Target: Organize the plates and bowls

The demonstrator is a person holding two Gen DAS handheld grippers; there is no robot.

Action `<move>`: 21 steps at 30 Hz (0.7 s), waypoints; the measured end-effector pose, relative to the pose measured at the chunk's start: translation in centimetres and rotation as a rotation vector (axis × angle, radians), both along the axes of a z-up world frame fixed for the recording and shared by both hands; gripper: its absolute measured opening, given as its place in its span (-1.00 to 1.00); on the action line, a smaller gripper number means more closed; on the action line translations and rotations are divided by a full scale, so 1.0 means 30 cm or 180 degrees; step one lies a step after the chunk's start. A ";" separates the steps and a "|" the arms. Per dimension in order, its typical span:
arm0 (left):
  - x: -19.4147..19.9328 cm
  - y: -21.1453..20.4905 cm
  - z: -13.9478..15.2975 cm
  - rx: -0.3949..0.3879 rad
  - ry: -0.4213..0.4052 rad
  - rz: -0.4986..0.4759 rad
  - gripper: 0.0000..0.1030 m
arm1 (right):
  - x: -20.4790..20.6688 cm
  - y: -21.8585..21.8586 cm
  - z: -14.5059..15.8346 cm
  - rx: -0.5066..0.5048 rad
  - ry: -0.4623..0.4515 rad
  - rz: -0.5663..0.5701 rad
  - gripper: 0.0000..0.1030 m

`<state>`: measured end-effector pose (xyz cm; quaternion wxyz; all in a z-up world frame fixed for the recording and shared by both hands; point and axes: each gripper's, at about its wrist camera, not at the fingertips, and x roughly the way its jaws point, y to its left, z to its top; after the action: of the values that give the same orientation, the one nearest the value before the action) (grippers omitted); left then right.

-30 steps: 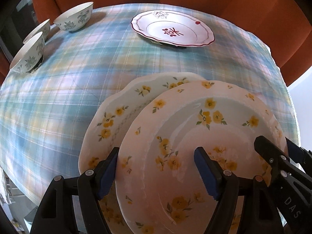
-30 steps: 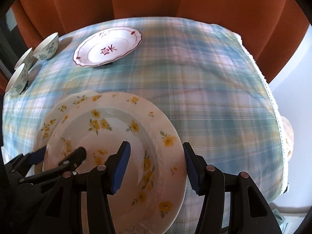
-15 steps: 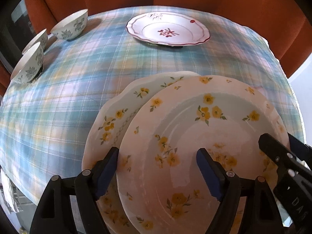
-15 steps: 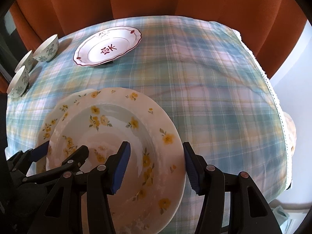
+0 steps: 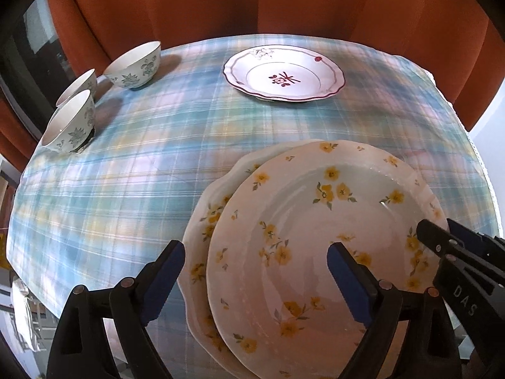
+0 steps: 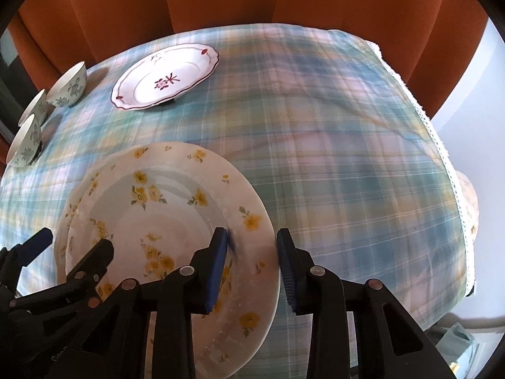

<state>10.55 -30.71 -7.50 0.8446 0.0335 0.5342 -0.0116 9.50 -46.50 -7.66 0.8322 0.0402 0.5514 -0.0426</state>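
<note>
Orange curtains [image 5: 221,3] backed the table [image 5: 157,164]; left tongs [image 5: 255,271] were opening astride the yellow-flowered plate [image 5: 315,237], right tongs [image 6: 252,262] closing around its rim.

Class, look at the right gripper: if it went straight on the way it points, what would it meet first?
Most likely the rim of the top yellow-flowered plate, which lies between the closing fingers of the right gripper; depth is uncertain.

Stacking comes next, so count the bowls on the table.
3, all at the far left edge of the tablecloth: bowl nearest the red-patterned plate, middle bowl, nearest bowl. None appear hidden.
</note>
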 end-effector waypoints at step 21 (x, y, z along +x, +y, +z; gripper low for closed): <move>0.028 0.105 0.059 0.0031 0.0009 -0.0401 0.81 | -0.024 0.078 0.061 0.0045 -0.0033 -0.0425 0.48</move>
<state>11.38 -27.58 -5.73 0.8413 0.0712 0.5322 -0.0622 8.79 -44.14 -5.82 0.8300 0.0830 0.5435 -0.0939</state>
